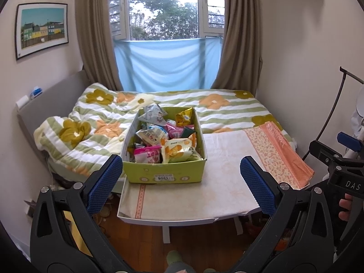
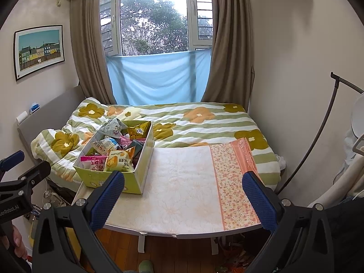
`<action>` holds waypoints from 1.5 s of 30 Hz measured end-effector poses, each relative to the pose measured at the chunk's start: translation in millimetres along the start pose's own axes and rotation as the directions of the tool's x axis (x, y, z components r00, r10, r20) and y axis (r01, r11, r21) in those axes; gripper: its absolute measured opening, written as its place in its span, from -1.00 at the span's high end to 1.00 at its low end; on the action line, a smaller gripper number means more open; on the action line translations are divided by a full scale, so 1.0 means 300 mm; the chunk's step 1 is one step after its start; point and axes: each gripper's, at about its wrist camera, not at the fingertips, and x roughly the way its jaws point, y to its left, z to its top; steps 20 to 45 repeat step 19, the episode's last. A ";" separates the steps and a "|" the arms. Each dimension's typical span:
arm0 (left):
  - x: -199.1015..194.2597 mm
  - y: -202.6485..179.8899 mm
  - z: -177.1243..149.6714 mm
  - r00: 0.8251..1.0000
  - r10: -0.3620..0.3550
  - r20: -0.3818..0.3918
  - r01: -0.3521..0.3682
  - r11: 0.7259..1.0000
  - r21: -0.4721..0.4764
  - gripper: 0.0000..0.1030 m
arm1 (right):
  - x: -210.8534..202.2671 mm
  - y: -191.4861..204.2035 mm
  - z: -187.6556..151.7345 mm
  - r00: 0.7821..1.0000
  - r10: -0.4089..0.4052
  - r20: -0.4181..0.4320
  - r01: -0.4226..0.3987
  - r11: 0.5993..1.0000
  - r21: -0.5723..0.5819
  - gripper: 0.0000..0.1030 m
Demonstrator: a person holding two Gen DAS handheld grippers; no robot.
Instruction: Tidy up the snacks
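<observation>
A green cardboard box (image 1: 165, 174) stands on the left part of a small table (image 1: 223, 195) and holds several snack packets, among them a pink one (image 1: 147, 155), a yellow-orange one (image 1: 179, 150) and a gold one (image 1: 184, 117). The box also shows in the right wrist view (image 2: 138, 175). My left gripper (image 1: 182, 184) is open and empty, held back from the table's near edge, facing the box. My right gripper (image 2: 184, 195) is open and empty, over the table's near edge (image 2: 182, 232), to the right of the box.
The table carries a pale floral cloth with an orange patterned strip (image 2: 236, 182) on its right. A bed with a striped flower quilt (image 1: 95, 122) lies behind it. A dark curved stand (image 2: 318, 132) is at the right wall. Wooden floor (image 1: 200, 238) lies below.
</observation>
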 end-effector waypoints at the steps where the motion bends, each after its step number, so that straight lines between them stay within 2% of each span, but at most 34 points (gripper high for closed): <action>1: 0.000 0.001 0.000 1.000 -0.001 0.001 0.000 1.000 0.001 -0.99 | 0.000 0.000 0.000 1.000 0.000 0.000 0.000 1.000 0.000 -0.99; 5: -0.001 0.002 -0.001 1.000 0.019 0.009 -0.019 1.000 0.010 -0.99 | 0.002 0.000 0.001 1.000 0.000 -0.003 0.000 1.000 0.000 -0.99; 10: -0.009 0.016 -0.007 1.000 -0.001 0.022 0.001 1.000 0.003 -0.99 | 0.004 0.013 -0.006 1.000 -0.002 -0.004 0.002 1.000 -0.004 -0.99; 13: 0.000 0.022 -0.010 0.999 0.030 0.020 -0.030 0.999 0.012 -0.99 | 0.015 0.027 -0.009 1.000 -0.003 -0.011 0.003 1.000 -0.010 -0.99; 19: 0.041 0.057 -0.013 0.999 0.043 0.019 -0.043 0.999 0.006 -0.99 | 0.049 0.069 -0.006 1.000 -0.006 -0.023 0.005 1.000 -0.020 -0.99; 45: 0.041 0.057 -0.013 0.999 0.043 0.019 -0.043 0.999 0.006 -0.99 | 0.049 0.069 -0.006 1.000 -0.006 -0.023 0.005 1.000 -0.020 -0.99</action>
